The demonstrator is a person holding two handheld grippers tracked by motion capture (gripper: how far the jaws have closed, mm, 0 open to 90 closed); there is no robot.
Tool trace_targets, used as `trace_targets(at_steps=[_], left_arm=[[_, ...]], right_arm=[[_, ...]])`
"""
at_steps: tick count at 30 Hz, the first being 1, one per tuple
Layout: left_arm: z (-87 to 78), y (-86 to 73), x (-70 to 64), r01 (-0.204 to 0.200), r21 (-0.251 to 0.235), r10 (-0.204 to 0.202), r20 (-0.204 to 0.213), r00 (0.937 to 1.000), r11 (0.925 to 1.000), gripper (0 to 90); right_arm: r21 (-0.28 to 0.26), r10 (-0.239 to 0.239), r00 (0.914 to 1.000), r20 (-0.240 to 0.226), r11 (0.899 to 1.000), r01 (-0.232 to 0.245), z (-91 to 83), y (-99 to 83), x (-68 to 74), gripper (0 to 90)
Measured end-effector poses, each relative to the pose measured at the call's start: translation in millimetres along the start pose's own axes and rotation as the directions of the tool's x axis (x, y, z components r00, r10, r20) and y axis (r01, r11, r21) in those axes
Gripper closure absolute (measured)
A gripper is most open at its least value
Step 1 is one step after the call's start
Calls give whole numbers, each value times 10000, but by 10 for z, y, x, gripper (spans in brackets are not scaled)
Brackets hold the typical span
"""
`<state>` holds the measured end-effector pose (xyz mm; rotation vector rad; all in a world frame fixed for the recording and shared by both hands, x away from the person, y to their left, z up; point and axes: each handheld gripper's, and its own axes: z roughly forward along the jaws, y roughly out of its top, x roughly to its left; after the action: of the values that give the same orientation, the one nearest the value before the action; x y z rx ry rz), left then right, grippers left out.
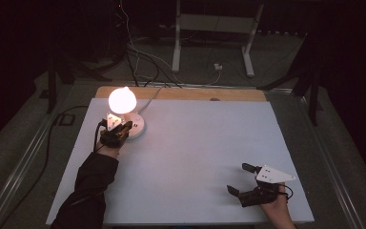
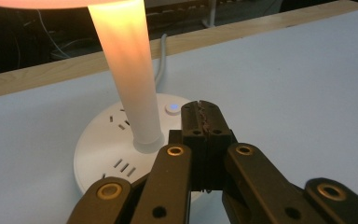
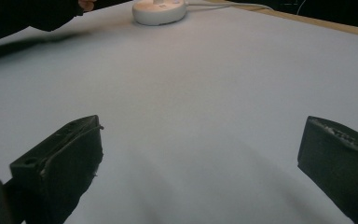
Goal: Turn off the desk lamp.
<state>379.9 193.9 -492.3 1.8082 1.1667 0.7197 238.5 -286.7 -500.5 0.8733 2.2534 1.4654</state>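
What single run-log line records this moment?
lamp: lit | left gripper: shut, at lamp base button | right gripper: open, idle on table

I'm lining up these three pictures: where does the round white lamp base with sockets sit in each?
High view: round white lamp base upper left, beside the left tool.
Left gripper view: lower left, behind the shut tool.
Right gripper view: top centre.
Shared landmark: white tabletop.

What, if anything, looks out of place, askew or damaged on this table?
Nothing stands out. The lit lamp stands upright on its round white base, the left gripper hovers shut by the base's button, and the right gripper rests open.
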Motion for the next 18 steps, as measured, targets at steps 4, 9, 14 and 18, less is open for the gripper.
trace_targets(at_steps=[4,9,14,18], left_arm=[[9,-11,7,-5,47,5,0,10000,10000,900],[34,-39,25,44,115,-44,8,10000,9999,900],[61,-72,51,108,232,-107,-33,9999,9997,900],[85,-105,73,209,302,-206,-81,9998,9993,900]], right_arm=[[4,-3,10000,-4,10000,3,0,0,1,0],[-3,1,10000,5,10000,-1,-1,0,0,0],[-27,-15,10000,37,10000,15,-4,0,-2,0],[-19,-22,10000,27,10000,22,-4,0,-2,0]])
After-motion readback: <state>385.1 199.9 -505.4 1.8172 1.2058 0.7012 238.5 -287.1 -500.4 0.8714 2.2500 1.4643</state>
